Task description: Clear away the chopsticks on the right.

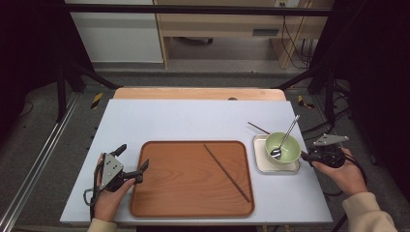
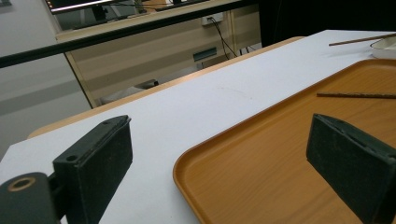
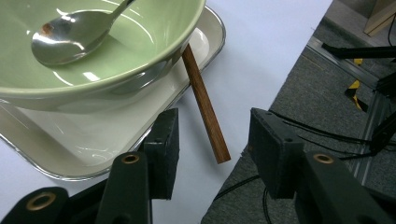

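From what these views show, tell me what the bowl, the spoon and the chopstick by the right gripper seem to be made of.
Bowl: likely glazed ceramic, though melamine is possible; pale green, glossy, with soft highlights.
Spoon: polished metal, probably stainless steel; mirror-like reflections.
Chopstick: dark wood by its look; brown, matt, with a squared cut end and faint grain.

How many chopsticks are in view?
2. One chopstick lies diagonally on the tray; the other chopstick runs under the bowl's dish, most of it hidden.

Spoon (image 1: 284, 140) in bowl (image 1: 290, 151), right of tray (image 1: 159, 193)
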`<state>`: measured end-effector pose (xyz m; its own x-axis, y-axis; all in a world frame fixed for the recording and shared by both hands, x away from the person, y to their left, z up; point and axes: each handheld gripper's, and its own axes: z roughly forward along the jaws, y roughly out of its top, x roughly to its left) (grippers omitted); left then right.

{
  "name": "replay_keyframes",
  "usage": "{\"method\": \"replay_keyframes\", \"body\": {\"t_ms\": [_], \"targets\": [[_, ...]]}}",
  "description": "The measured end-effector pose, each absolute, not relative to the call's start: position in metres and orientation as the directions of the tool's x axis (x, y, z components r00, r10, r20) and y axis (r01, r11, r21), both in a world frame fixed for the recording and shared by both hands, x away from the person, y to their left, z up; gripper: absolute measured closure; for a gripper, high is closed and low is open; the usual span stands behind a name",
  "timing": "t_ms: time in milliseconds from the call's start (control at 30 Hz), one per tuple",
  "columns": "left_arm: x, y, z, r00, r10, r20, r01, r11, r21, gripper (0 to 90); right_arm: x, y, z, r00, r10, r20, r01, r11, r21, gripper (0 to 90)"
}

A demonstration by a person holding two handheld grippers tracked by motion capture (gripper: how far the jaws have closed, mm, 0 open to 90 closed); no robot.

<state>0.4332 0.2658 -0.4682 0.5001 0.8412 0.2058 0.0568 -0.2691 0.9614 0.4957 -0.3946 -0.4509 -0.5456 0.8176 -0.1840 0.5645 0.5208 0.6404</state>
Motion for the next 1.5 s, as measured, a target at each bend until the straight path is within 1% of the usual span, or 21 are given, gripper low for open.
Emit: {"method": "replay_keyframes", "body": {"t_ms": [333, 800, 933, 1100, 1167, 1267, 1300, 1400, 1500], "targets": [[0.434, 0.265, -0.468, 0.502, 0.840, 0.208, 0.060, -0.274, 0.960, 6.7, 0.503, -0.397, -0.458, -0.579, 0.797, -0.174, 0.562, 0.545, 0.623, 62.4], [0.433, 0.266, -0.468, 0.500, 0.840, 0.212, 0.058, -0.277, 0.959, 6.8, 0.507, -0.397, -0.461, -0.602, 0.783, -0.154, 0.564, 0.554, 0.612, 68.0], [0.433, 0.266, -0.468, 0.498, 0.841, 0.210, 0.060, -0.275, 0.959, 6.8, 0.508, -0.397, -0.461, -0.603, 0.785, -0.142, 0.572, 0.550, 0.609, 71.5], [0.433, 0.266, -0.468, 0.498, 0.841, 0.211, 0.061, -0.276, 0.959, 6.8, 0.510, -0.398, -0.460, -0.607, 0.782, -0.139, 0.571, 0.552, 0.608, 78.4], [0.433, 0.266, -0.468, 0.498, 0.841, 0.211, 0.061, -0.276, 0.959, 6.8, 0.509, -0.398, -0.459, -0.617, 0.776, -0.136, 0.567, 0.557, 0.607, 83.9], [0.433, 0.267, -0.468, 0.497, 0.841, 0.211, 0.061, -0.277, 0.959, 6.8, 0.507, -0.398, -0.458, -0.614, 0.778, -0.131, 0.563, 0.549, 0.618, 84.2], [0.433, 0.267, -0.468, 0.497, 0.842, 0.210, 0.061, -0.276, 0.959, 6.8, 0.507, -0.399, -0.458, -0.622, 0.771, -0.138, 0.549, 0.554, 0.626, 84.3], [0.433, 0.267, -0.468, 0.497, 0.842, 0.211, 0.061, -0.276, 0.959, 6.9, 0.504, -0.401, -0.454, -0.598, 0.787, -0.151, 0.539, 0.534, 0.652, 84.4], [0.433, 0.267, -0.468, 0.497, 0.842, 0.211, 0.061, -0.277, 0.959, 6.9, 0.502, -0.405, -0.448, -0.552, 0.820, -0.152, 0.544, 0.492, 0.679, 84.4]]}}
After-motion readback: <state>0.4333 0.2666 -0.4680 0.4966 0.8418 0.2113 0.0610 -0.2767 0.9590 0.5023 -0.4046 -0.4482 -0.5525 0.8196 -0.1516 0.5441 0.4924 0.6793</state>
